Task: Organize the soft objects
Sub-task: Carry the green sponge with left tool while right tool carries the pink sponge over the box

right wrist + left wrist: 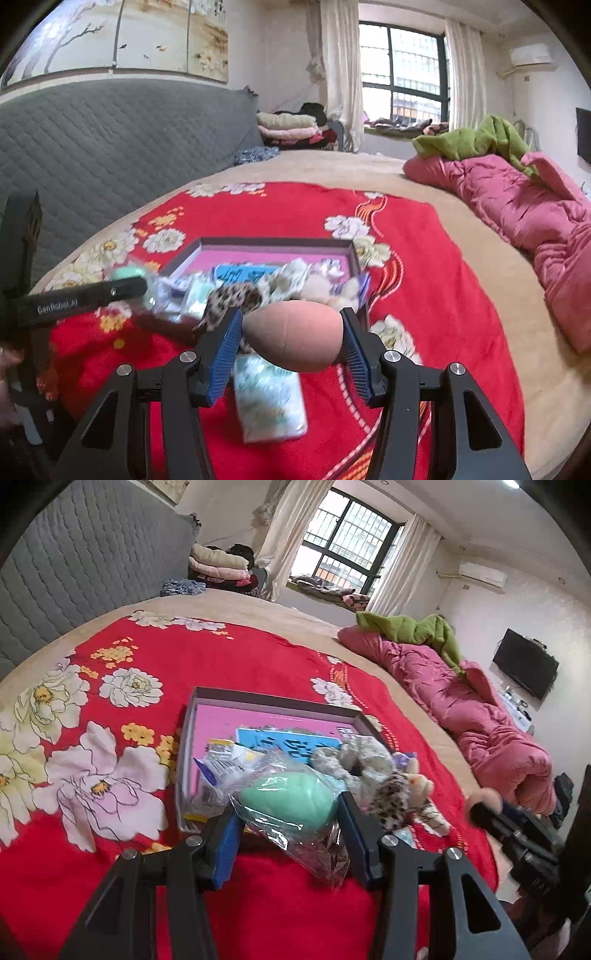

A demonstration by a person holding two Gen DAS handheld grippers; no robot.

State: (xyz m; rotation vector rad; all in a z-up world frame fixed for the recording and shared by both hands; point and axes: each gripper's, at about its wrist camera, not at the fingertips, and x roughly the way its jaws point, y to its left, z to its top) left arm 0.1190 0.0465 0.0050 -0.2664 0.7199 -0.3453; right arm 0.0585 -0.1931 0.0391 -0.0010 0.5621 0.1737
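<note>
A red blanket [295, 221] printed with white flowers covers the near part of the bed [314, 166], whose beige sheet shows along the far edge. A grey quilted headboard [110, 140] stands at the bed's left edge. A crumpled pink duvet [524, 218] lies along the right edge, a green cloth [476, 138] on its far end. Folded blankets [286, 127] are stacked past the far left corner, near a barred window [402, 74] with pale curtains [340, 74].

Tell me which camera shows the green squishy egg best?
The left wrist view: the green egg, wrapped in clear plastic, sits large between the left hand-held gripper fingers. The right wrist view shows only a small blurred green bit past that gripper's black finger.
</note>
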